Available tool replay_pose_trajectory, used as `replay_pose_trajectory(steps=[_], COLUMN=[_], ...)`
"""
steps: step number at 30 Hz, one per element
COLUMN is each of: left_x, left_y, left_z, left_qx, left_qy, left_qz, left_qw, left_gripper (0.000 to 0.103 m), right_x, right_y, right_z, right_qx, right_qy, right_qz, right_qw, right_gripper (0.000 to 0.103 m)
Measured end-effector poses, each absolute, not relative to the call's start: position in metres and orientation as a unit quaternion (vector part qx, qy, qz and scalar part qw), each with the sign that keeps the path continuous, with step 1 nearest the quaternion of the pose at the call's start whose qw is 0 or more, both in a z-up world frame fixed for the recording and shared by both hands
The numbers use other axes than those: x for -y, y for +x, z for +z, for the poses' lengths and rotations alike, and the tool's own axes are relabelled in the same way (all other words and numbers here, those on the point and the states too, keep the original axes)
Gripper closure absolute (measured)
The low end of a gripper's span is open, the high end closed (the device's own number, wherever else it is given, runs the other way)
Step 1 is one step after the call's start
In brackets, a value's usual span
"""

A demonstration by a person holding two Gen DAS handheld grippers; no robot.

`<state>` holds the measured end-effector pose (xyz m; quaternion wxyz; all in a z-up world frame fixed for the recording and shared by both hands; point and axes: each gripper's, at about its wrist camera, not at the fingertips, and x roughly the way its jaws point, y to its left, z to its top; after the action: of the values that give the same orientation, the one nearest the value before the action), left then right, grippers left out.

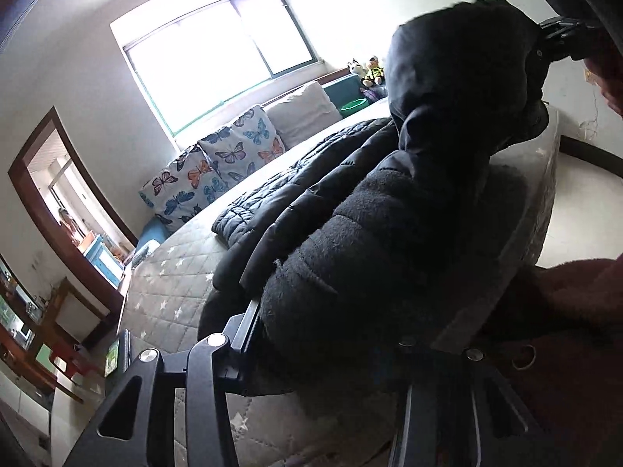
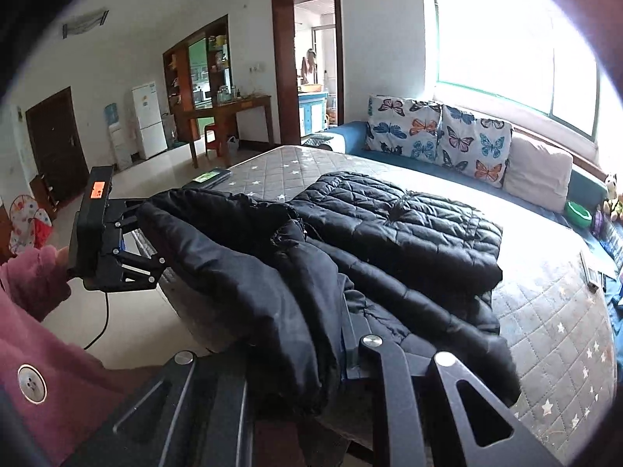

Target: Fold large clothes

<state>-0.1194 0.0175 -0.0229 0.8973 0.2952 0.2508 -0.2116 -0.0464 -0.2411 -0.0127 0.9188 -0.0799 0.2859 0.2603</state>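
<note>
Black padding fills both wrist views: my left gripper is clamped on a thick edge of the jacket, and my right gripper is pinched nearly closed on another part of that edge. I have the near side lifted off the mattress; the far quilted half lies flat there. I'd judge one fold underway, not laid down, with more folds left.

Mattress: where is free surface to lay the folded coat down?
Bare mattress lies between the black coat and the butterfly cushions, also toward the far corner near the doorway. The near edge is crowded by coat and both grippers.
</note>
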Motion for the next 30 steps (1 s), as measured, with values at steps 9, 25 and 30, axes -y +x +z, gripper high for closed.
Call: replay_pose_trajectory(steps=[9,25,30], left_x=[-0.004,0.044,0.061], left_y=[-0.070,0.148,0.202], left_z=[0.030,0.065,0.039], left_qx=[-0.242,-0.335,-0.382], left_qy=[0.270,0.231,0.225], left_qz=[-0.191,-0.152,-0.158], left_qw=[0.912,0.901,0.882], left_gripper=[0.058,0.063,0.063], right_x=[0.251,0.279,0.290], right_y=[0.033,0.269,0.323], right_z=[0.024,0.015,-0.020], right_qx=[-0.271,-0.335,-0.366], right_qy=[-0.037,0.049,0.075], right_qz=[0.262,0.210,0.180], right_qw=[0.925,0.917,0.910], right_gripper=[0.085,0.085,0.085])
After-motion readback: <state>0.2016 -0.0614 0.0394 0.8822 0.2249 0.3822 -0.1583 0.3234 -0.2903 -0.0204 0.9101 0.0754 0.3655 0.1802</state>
